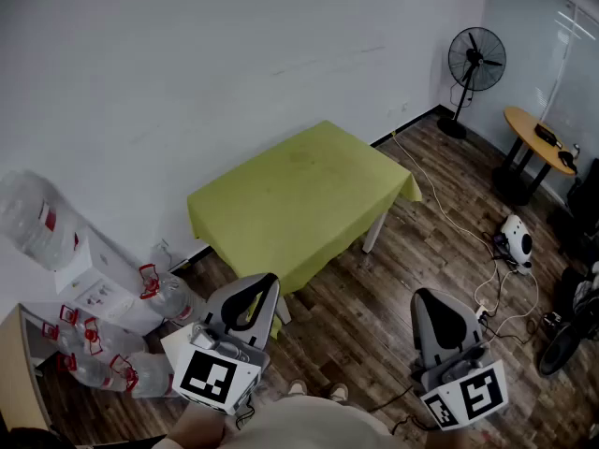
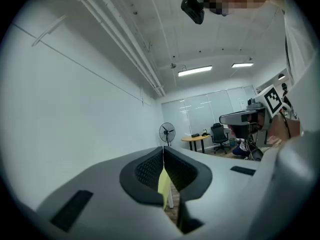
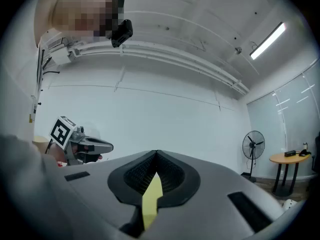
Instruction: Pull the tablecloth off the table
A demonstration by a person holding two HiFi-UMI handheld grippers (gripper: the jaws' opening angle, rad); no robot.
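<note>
A yellow-green tablecloth (image 1: pixel 299 195) covers a small white-legged table against the wall and hangs over its edges. My left gripper (image 1: pixel 270 279) is held near my body, short of the table's near corner, with its jaws shut and nothing in them. My right gripper (image 1: pixel 423 296) is over the wood floor to the right of the table, also shut and empty. In the left gripper view the jaws (image 2: pixel 163 149) meet at the tips, and a sliver of the tablecloth (image 2: pixel 164 184) shows through the gap below them. The right gripper view shows its jaws (image 3: pixel 157 153) the same way, with a sliver of tablecloth (image 3: pixel 151 199).
Several empty water bottles (image 1: pixel 94 354) and a white box lie at the left by the wall. A standing fan (image 1: pixel 475 61) and a round wooden table (image 1: pixel 538 134) are at the far right. A white cable and a white device (image 1: pixel 517 237) lie on the floor.
</note>
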